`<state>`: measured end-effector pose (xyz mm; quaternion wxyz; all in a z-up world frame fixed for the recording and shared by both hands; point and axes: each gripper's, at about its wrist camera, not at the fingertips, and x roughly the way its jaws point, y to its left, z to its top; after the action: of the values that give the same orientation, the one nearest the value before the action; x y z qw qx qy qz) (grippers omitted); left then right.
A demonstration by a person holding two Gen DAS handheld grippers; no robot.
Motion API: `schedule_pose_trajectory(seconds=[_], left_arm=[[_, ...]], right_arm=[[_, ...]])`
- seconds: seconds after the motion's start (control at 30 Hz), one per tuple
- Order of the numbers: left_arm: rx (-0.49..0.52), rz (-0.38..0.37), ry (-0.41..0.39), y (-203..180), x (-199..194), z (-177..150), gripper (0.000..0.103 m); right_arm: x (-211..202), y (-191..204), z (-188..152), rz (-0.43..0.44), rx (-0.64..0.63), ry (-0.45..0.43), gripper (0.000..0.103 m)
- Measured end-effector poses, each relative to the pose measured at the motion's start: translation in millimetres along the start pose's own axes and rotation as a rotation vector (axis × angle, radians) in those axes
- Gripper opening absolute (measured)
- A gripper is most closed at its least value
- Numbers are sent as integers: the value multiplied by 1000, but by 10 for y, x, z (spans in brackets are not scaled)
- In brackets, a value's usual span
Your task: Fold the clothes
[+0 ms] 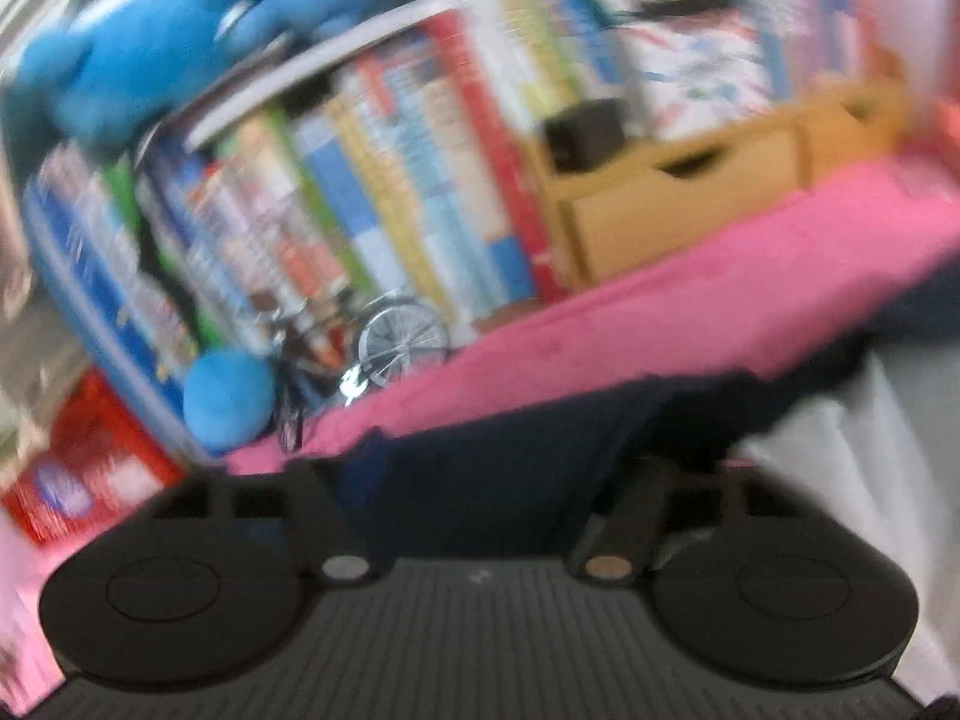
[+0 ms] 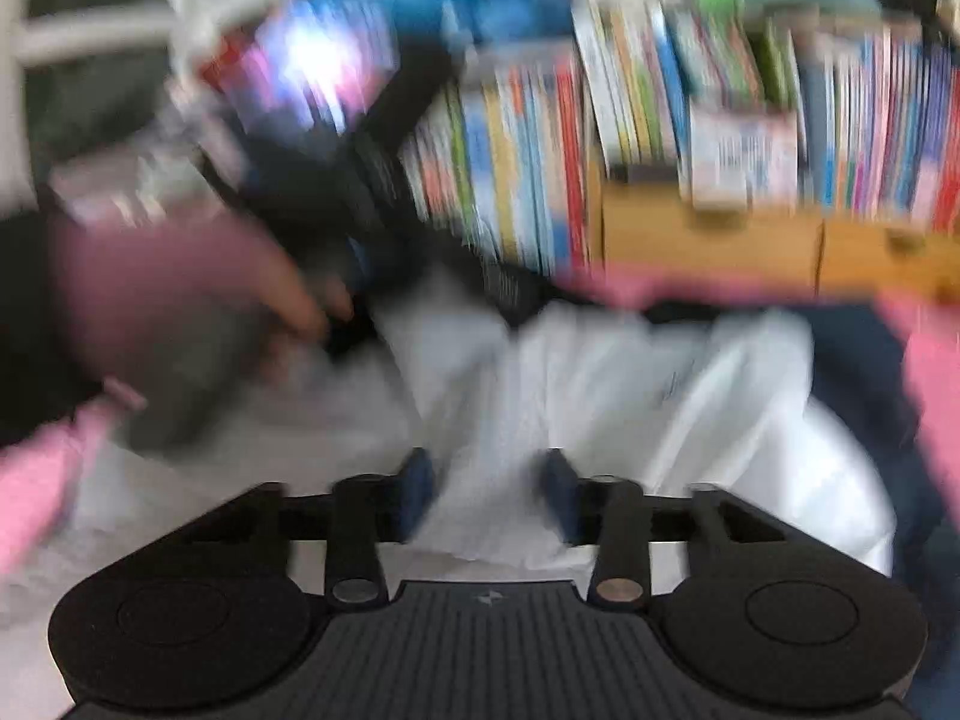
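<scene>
The pink sheet [image 1: 690, 312] runs across the middle of the left view, and your clothes lie on it: a navy garment [image 1: 498, 456] at lower centre there, a white garment [image 2: 600, 396] filling the middle of the right view.

Left gripper [image 1: 480, 480]: navy cloth sits between the fingers, but blur hides the tips, so I can't tell if you have it pinched. Confirm before you pull.

Right gripper [image 2: 486, 492]: white cloth lies between the blue pads [image 2: 417, 489], a fold bunched in the gap, yet I see no clear squeeze; looks released to me. Close on one layer near the hem, then lift low and carry it over flat.

Room now. The books [image 1: 360, 198] and wooden drawers [image 1: 678, 204] crowd the far edge in both views, so fold towards yourself. A small bicycle model [image 1: 372, 348] and a blue toy [image 1: 228, 396] stand at that edge, left of centre; keep wide. Your hand [image 2: 198, 300] is at centre left in the right view, near the white cloth.
</scene>
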<state>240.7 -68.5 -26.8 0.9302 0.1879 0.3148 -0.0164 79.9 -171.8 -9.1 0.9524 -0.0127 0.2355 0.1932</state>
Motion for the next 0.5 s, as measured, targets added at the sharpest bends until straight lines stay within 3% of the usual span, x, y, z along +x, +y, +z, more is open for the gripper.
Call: schedule_pose_trajectory(seconds=[0.03, 0.1, 0.13, 0.2, 0.27, 0.3, 0.33, 0.37, 0.43, 0.5], left_arm=[[-40, 7, 10, 83, 44, -2, 35], [-46, 27, 32, 165, 123, 6, 21], [-39, 36, 46, 184, 170, 8, 21], [-27, 30, 87, 186, 255, -31, 15], [-54, 26, 91, 280, 242, -46, 7], [-79, 24, 80, 360, 207, -41, 6], [-105, 26, 67, 449, 167, -32, 6], [-129, 54, 40, 595, 99, 5, 2], [-195, 94, -17, 929, -67, 84, 2], [-308, 108, -95, 1399, -357, 94, 1]], right_arm=[[-69, -58, 92, -23, -40, -45, 45], [-16, -162, 352, -157, -186, -92, 54], [132, -214, 453, -218, -253, -78, 59], [585, -344, 637, -316, -362, 4, 64], [1102, -488, 684, -317, -387, 186, 65], [1330, -548, 664, -303, -376, 289, 62], [1484, -603, 651, -302, -361, 357, 38], [1512, -649, 649, -323, -340, 363, 11], [1516, -747, 666, -358, -291, 355, 7], [1190, -865, 809, -420, -244, 229, 6]])
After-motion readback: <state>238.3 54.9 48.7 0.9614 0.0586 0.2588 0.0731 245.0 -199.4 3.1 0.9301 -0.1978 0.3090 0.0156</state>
